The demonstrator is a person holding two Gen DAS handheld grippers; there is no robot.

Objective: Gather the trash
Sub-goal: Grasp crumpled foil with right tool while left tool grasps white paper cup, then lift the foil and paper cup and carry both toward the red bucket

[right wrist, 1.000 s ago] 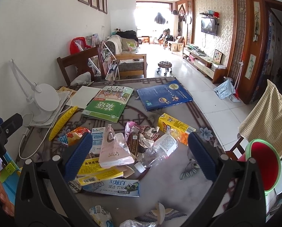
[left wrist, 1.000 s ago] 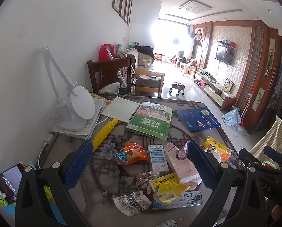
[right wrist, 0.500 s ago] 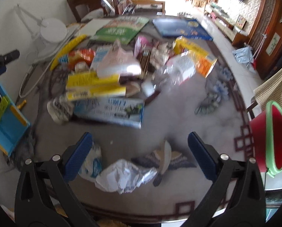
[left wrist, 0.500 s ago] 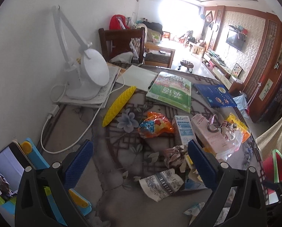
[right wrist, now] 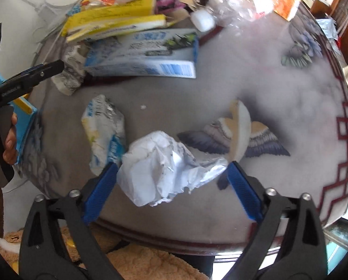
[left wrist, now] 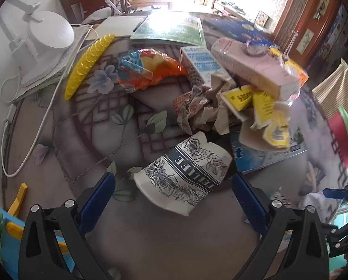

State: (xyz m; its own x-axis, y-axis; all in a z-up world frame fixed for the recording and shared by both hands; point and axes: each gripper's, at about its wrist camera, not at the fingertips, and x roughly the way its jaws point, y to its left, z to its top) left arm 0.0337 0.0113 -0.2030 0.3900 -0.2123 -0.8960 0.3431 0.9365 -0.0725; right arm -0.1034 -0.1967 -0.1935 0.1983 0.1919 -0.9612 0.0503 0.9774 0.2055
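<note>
My left gripper point(left wrist: 174, 193) is open, its blue pads on either side of a crushed white paper cup with blue print point(left wrist: 183, 177) lying on the table. My right gripper point(right wrist: 171, 182) is open around a crumpled silver-white foil wrapper point(right wrist: 164, 165) near the table's front edge. A heap of trash lies behind: an orange snack bag point(left wrist: 150, 70), a pink carton point(left wrist: 255, 70), yellow boxes point(right wrist: 113, 21), a blue-white box point(right wrist: 143, 53), a clear plastic bottle point(right wrist: 234, 7) and a crumpled blue-white packet point(right wrist: 103, 130).
A white desk lamp point(left wrist: 47, 42) with its cable, a yellow comb-like strip point(left wrist: 87, 63) and books point(left wrist: 169, 25) stand at the table's back. A red bin with green rim point(left wrist: 344, 135) is off the right edge. A blue tray point(right wrist: 26, 116) sits at the left.
Both grippers have dropped down and forward toward the table. The left now straddles the paper cup, the right straddles the foil wrapper. Both stay open.
</note>
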